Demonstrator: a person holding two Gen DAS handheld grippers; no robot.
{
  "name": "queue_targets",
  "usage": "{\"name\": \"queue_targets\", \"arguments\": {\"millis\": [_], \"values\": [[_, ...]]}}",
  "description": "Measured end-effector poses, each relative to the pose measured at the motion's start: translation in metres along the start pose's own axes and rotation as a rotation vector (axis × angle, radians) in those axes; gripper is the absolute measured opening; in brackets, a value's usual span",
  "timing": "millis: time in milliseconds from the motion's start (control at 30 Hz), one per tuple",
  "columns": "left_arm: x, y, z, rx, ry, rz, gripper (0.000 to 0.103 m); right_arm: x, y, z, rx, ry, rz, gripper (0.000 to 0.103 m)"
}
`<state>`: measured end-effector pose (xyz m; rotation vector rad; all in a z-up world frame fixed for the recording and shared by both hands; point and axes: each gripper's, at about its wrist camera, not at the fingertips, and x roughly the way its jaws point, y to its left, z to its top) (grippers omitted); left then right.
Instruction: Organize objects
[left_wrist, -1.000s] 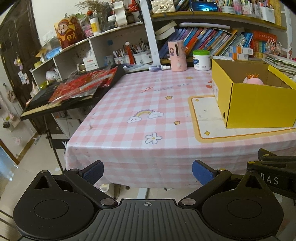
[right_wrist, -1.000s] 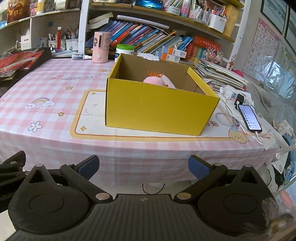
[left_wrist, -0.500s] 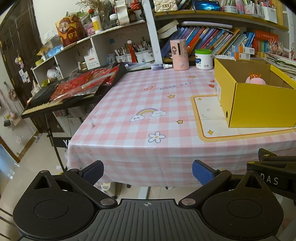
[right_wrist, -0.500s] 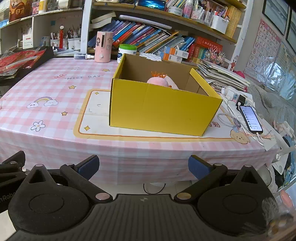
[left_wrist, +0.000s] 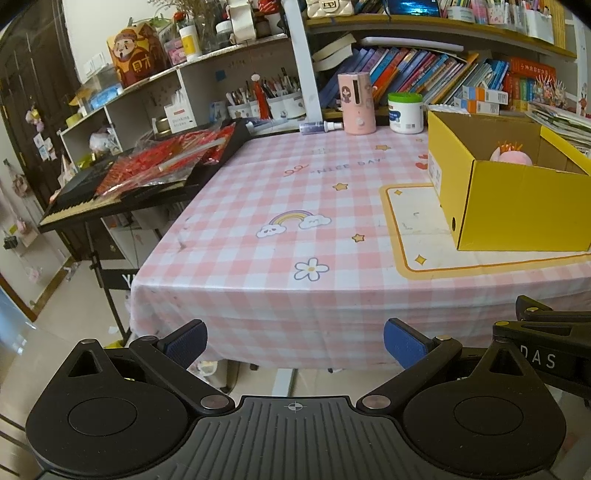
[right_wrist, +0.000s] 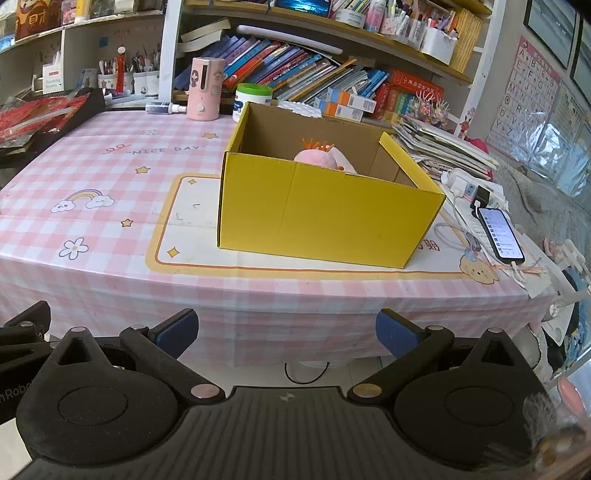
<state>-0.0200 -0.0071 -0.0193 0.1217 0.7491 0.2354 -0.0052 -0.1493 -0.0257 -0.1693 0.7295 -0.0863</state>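
Note:
An open yellow cardboard box (right_wrist: 325, 218) stands on a cream mat on the pink checked table (right_wrist: 110, 162). A pink plush toy (right_wrist: 317, 157) with orange tufts lies inside it, mostly hidden by the box wall. The box also shows in the left wrist view (left_wrist: 517, 206), with the toy (left_wrist: 511, 155) peeking over its rim. My left gripper (left_wrist: 294, 341) is open and empty, off the table's front edge. My right gripper (right_wrist: 284, 330) is open and empty, in front of the box and off the table.
A pink dispenser (right_wrist: 205, 88), a white jar with a green lid (right_wrist: 253, 101) and a small spray bottle (right_wrist: 166, 108) stand at the table's back. A phone on a cable (right_wrist: 500, 232) lies at the right. A keyboard with red packets (left_wrist: 147, 173) stands left of the table.
Both grippers have drawn back a little from the table; the table and box look slightly farther and lower in view. The jaws have stayed open.

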Motion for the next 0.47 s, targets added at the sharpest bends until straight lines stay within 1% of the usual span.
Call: {"name": "queue_targets", "arguments": {"millis": [467], "values": [[0.0022, 0.0033, 0.0011, -0.026, 0.019, -0.018, 0.102, 0.003, -0.0001, -0.0001, 0.002, 0.001, 0.009, 0.103]]}}
